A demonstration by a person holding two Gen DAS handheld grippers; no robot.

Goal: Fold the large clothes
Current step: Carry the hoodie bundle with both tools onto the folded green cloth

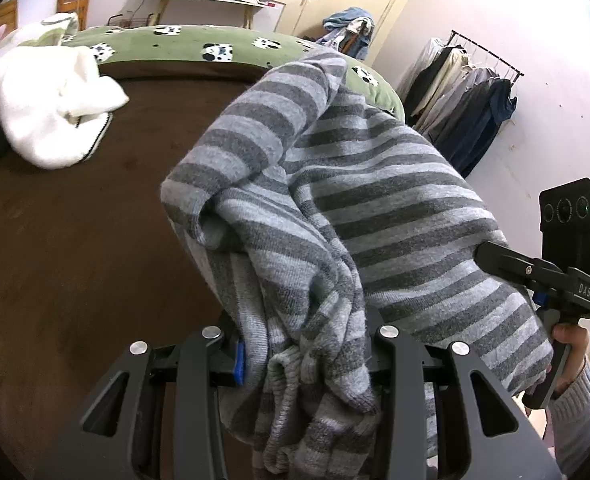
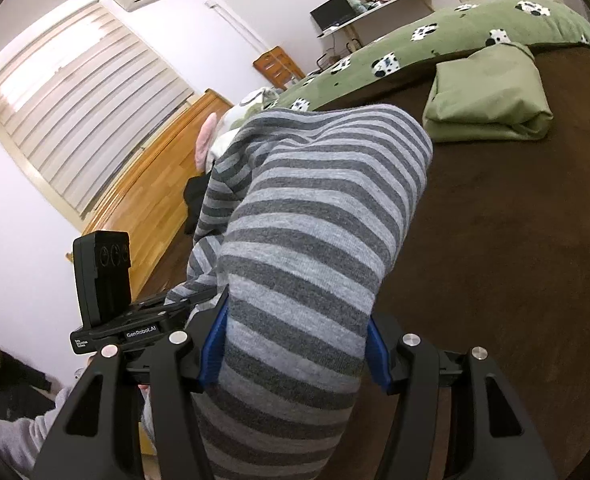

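Observation:
A grey striped sweater (image 1: pixel 375 200) hangs bunched over the brown bed cover (image 1: pixel 75 240), held up between both grippers. My left gripper (image 1: pixel 307 364) is shut on a thick bunch of its fabric; one blue pad (image 1: pixel 239 360) shows beside the cloth. My right gripper (image 2: pixel 295 356) is shut on another part of the sweater (image 2: pixel 307 220), blue pads (image 2: pixel 213 352) pressed on either side. The right gripper also shows in the left wrist view (image 1: pixel 507 260) at the sweater's right edge. The left gripper shows in the right wrist view (image 2: pixel 183 316), cloth draped over it.
A white fluffy garment (image 1: pixel 51 108) lies on the bed's far left. A folded green garment (image 2: pixel 491 96) lies on the brown cover (image 2: pixel 515 260). A green panda-print blanket (image 1: pixel 183 44) runs along the far side. A clothes rack (image 1: pixel 467 108) stands by the right wall.

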